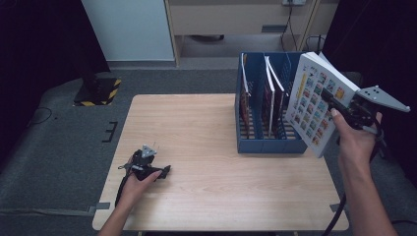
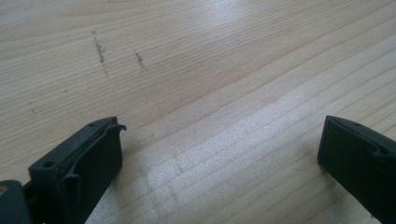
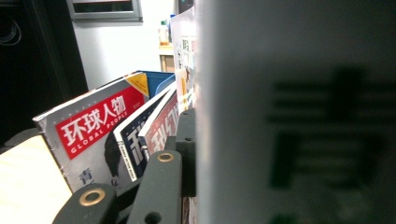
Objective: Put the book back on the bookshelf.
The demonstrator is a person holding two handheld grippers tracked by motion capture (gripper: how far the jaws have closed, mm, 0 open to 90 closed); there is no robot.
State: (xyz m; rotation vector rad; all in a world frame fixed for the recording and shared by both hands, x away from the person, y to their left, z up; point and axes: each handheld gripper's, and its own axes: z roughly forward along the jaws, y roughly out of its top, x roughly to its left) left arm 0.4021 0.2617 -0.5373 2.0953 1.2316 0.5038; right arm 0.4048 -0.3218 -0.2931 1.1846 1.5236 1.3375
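Right gripper (image 1: 330, 104) fingers clamp glossy book (image 1: 317, 101); left gripper (image 1: 164, 172) fingers wide (woodgrain table (image 1: 196, 132)).

Around your work: a wooden table, a filing rack, a dim room.

You have the light wooden table (image 1: 196, 147) under you, with a blue file rack (image 1: 263, 142) standing near its far right corner; magazines (image 1: 269, 93) stand upright in the rack's compartments, and the front one carries a red title band (image 3: 100, 121). On the grey carpet (image 1: 59, 147) past the table's far left corner you see a black and yellow striped base (image 1: 98, 92). A pale cabinet (image 1: 236, 19) stands behind.
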